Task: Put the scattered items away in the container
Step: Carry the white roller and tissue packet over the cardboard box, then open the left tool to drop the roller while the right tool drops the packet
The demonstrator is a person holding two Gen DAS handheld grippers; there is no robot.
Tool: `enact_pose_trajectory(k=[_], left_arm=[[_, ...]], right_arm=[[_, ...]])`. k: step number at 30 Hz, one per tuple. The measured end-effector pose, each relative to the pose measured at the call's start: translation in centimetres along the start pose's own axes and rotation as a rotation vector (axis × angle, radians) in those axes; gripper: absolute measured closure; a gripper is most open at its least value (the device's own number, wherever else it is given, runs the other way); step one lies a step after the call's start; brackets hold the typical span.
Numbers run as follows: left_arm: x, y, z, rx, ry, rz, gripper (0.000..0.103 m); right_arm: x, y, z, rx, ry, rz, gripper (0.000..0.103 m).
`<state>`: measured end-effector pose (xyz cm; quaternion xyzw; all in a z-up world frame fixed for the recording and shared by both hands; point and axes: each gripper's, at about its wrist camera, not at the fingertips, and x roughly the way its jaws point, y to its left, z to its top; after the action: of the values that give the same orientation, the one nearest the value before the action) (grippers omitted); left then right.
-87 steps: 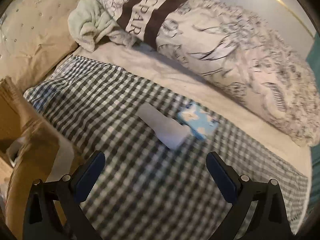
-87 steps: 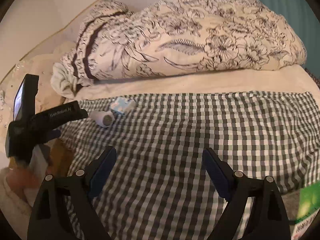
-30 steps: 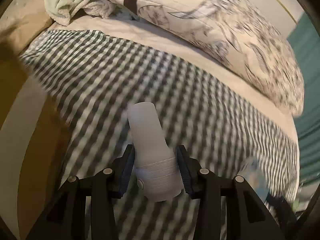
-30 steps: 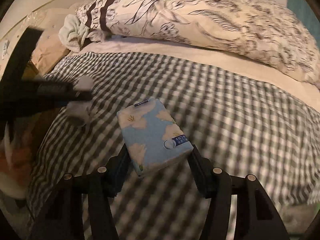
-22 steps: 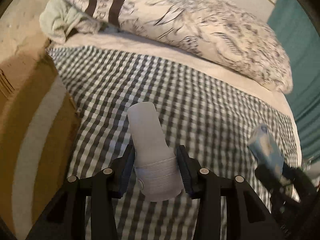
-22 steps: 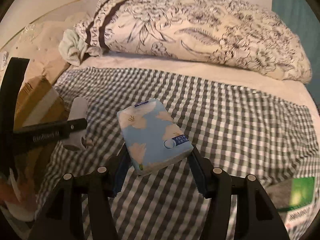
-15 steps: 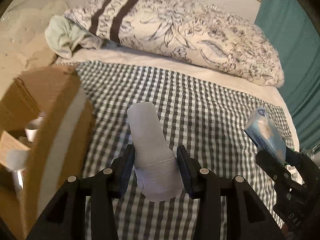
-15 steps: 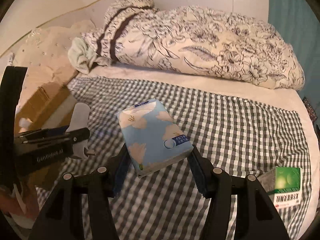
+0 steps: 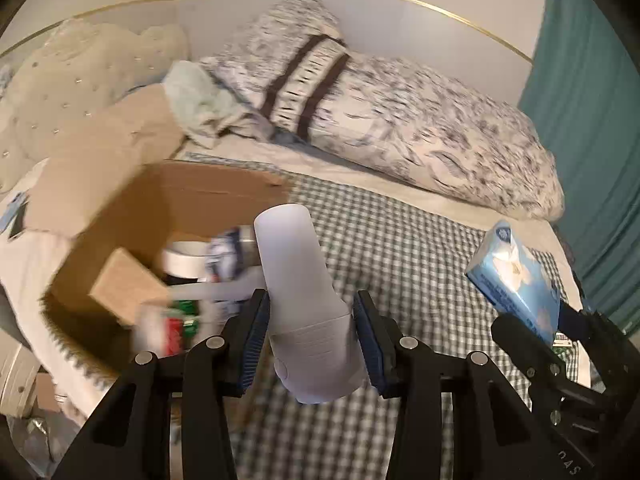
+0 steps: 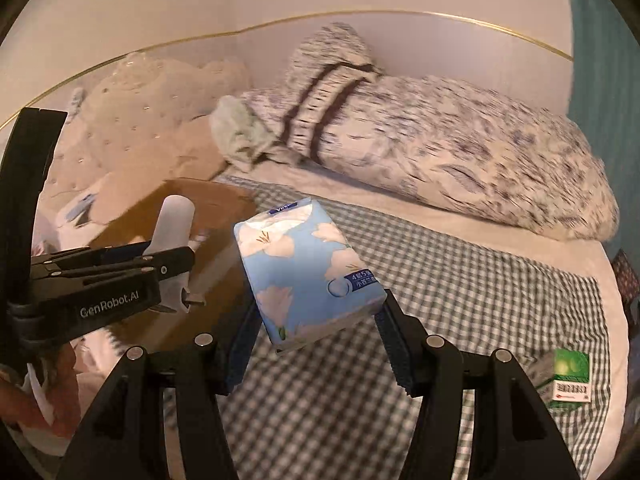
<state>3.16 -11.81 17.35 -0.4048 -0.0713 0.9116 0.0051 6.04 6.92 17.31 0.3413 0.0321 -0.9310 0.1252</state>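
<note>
A white bottle (image 9: 306, 300) is clamped between the left tongs (image 9: 310, 334), held above the checked bedspread (image 9: 420, 256) beside the open cardboard box (image 9: 132, 216). A blue flowered tissue pack (image 10: 306, 268) is gripped in the right tongs (image 10: 316, 344); its small print cannot be read. "GenRobot.AI" is printed on the left tongs' body. A green-labelled box (image 10: 570, 376) lies on the bedspread, well apart.

black left gripper (image 9: 312, 332) with blue-padded jaws, silver screws and white "genrobot.ai" lettering.
</note>
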Motion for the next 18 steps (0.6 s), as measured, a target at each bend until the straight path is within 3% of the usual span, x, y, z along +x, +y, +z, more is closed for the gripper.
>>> enact_pose_trajectory(k=[8,18], left_arm=[[0.4,7.7,0.1,-0.103,0.018,0.065,0.059],[4.8,13.8,0.5,-0.188,0.069,0.121,0.059]], right_arm=[[3.3,8.1,2.8,-0.089,0.009,0.121,0.046],[11.9,13.3,5.2,-0.112,0.11,0.222,0.046]])
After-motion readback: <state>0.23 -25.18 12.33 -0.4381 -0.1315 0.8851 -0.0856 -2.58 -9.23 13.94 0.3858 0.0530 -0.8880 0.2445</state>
